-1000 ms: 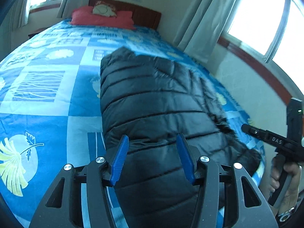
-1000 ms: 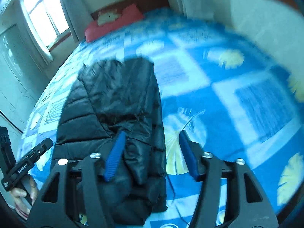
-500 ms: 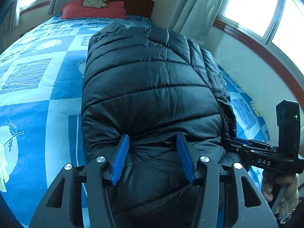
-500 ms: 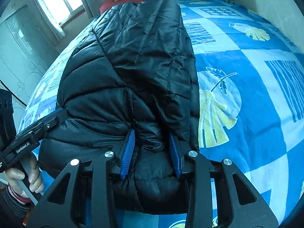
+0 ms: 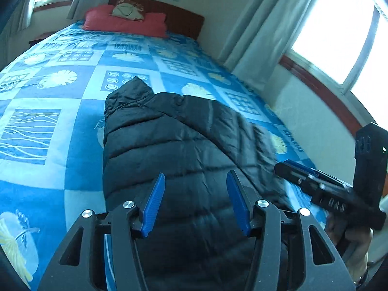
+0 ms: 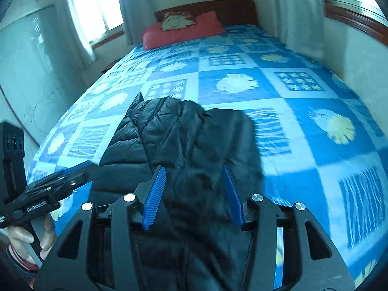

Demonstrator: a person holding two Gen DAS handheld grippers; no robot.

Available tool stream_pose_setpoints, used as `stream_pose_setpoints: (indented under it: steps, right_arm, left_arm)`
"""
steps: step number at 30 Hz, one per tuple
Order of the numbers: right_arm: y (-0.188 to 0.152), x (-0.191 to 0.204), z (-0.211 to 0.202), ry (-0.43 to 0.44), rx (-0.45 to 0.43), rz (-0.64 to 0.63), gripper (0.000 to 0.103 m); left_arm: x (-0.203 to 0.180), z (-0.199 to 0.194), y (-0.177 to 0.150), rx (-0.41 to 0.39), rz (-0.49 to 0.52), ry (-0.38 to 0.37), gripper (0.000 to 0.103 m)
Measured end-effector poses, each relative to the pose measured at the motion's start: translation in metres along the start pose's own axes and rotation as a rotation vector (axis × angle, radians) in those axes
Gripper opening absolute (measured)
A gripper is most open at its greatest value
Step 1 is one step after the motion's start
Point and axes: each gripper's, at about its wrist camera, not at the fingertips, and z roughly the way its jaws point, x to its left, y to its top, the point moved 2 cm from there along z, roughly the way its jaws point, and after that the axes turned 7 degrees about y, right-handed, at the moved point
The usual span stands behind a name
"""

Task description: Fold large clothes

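On the blue patterned bed (image 5: 72,145), near its foot end, we see the black puffer jacket (image 5: 184,150) lying lengthwise, its far end pointing toward the red pillow (image 5: 126,23) by the headboard. From the bed's foot, our left gripper (image 5: 195,201) hovers over the jacket's near end w/ blue pads (image 5: 155,201) spread apart; the quilted fabric shows in the gap btwn them but the pads don't pinch it, so the jaws are released. Our right gripper (image 6: 194,194) hangs over the jacket too, on the side nearer the wall w/ the wood-trimmed window. Its jaws have just been opening: the pads (image 6: 155,194) now stand clear of the cloth, w/ the dark jacket (image 6: 184,140) showing in the gap, not clamped. In the right wrist view the jacket looks folded over, one layer lying across another along the middle, w/ a pointed corner sticking out at the far end. In that view the left gripper (image 6: 72,178) shows at the bed's edge, held by a hand (image 6: 29,240). In the left wrist view the right gripper (image 5: 298,174) sits just beside the jacket's edge, blurred. A cream cushion (image 6: 177,20) rests on the pillow. Curtains (image 5: 264,31) hang by the bed's window side.
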Motion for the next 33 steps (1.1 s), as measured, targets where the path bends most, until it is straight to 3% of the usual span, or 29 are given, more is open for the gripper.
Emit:
stream_pose_setpoints:
  steps: [3,7,11,18,25,30,33]
  right_arm:
    - [-0.012,-0.012,0.033,-0.029,0.060,-0.007,0.048]
    - [-0.023,-0.026,0.055,-0.001,0.087,0.039,0.048]
    - [-0.031,-0.031,0.072,-0.012,0.078,0.046,0.048]
    - [-0.039,-0.037,0.083,0.000,0.046,0.075,0.048]
    - [-0.038,-0.035,0.083,-0.024,0.028,0.061,0.048]
    - [-0.037,-0.023,0.057,-0.038,-0.001,0.044,0.050]
    - [-0.039,-0.022,0.031,-0.022,-0.044,0.084,0.065]
  left_arm:
    - [-0.001,0.025,-0.002,0.012,0.042,0.047,0.053]
    - [0.001,0.046,-0.009,0.042,0.064,0.070,0.054]
    - [0.007,0.067,-0.011,0.079,0.047,0.083,0.054]
    - [0.010,0.085,-0.017,0.066,0.055,0.100,0.055]
    - [0.007,0.081,-0.020,0.060,0.076,0.122,0.055]
    - [0.006,0.057,-0.015,0.045,0.083,0.080,0.060]
    - [0.015,0.030,-0.018,0.035,0.044,0.072,0.072]
